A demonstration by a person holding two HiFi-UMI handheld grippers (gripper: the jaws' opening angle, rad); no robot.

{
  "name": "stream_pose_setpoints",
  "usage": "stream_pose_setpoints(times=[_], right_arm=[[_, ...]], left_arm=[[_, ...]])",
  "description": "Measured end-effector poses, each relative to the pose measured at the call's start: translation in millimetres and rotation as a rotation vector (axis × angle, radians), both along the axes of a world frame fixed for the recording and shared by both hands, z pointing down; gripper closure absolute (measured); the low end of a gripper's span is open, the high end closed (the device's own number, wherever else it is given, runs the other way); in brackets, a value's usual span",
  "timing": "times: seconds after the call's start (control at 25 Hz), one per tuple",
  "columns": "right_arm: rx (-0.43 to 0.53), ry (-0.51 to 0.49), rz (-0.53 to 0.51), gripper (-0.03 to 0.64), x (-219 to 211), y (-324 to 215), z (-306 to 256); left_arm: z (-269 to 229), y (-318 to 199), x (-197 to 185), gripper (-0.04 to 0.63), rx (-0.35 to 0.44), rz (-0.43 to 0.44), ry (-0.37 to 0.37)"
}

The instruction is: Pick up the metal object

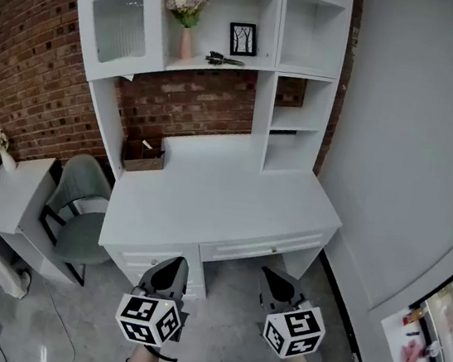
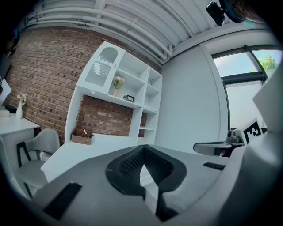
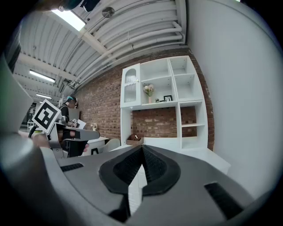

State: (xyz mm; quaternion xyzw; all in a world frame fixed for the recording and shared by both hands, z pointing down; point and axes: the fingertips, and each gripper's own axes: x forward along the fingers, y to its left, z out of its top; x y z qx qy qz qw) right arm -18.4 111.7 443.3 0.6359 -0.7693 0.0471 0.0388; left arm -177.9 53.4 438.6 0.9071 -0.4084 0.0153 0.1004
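Dark metal object (image 1: 224,59) is seen lying on the white hutch shelf (image 1: 260,63), its form too small to be resolved. Before the white tabletop (image 1: 223,205), the left claw (image 1: 168,274) and right claw (image 1: 278,284) are held shut, empty.

Smooth matt desk (image 1: 224,201), rough brick wall (image 1: 25,64)

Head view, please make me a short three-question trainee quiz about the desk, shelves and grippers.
1. The metal object lies on: A the floor; B the shelf beside the vase; C the chair seat.
2. True or false: the left hand-held gripper and the right hand-held gripper are both shut and empty.
3. What stands on the desk?
Key: 1 B; 2 true; 3 the brown box.
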Motion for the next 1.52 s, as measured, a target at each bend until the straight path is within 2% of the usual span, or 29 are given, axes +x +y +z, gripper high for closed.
stream_pose_setpoints(times=[0.12,0.32,0.68,0.88,1.0,1.32,1.52], right_arm=[[0.001,-0.006,-0.001,0.612,2.5,-2.6,3.0],[-0.018,-0.048,-0.04,0.612,3.5,11.8,9.8],[0.031,-0.064,-0.054,0.612,25.4,2.9,-4.0],[0.025,-0.094,-0.07,0.612,32.2,-5.7,-3.8],[0.022,-0.106,-0.071,0.612,36.7,-16.0,-3.6],[0.01,-0.109,-0.042,0.612,59.7,-65.7,4.9],[-0.012,-0.114,-0.034,0.612,75.4,-114.6,9.4]], left_arm=[[6.3,-1.1,4.8,0.587,-0.011,-0.002,-0.004],[12.1,15.6,13.1,0.588,-0.082,0.009,0.067],[8.3,17.7,34.8,0.588,-0.077,0.0,0.076],[1.4,13.1,41.7,0.586,-0.061,-0.017,0.049],[-7.2,-0.5,44.0,0.586,-0.053,-0.022,0.059],[-17.9,-63.9,66.3,0.581,-0.083,0.035,0.166],[-31.7,-128.9,78.3,0.545,-0.124,0.061,0.293]])
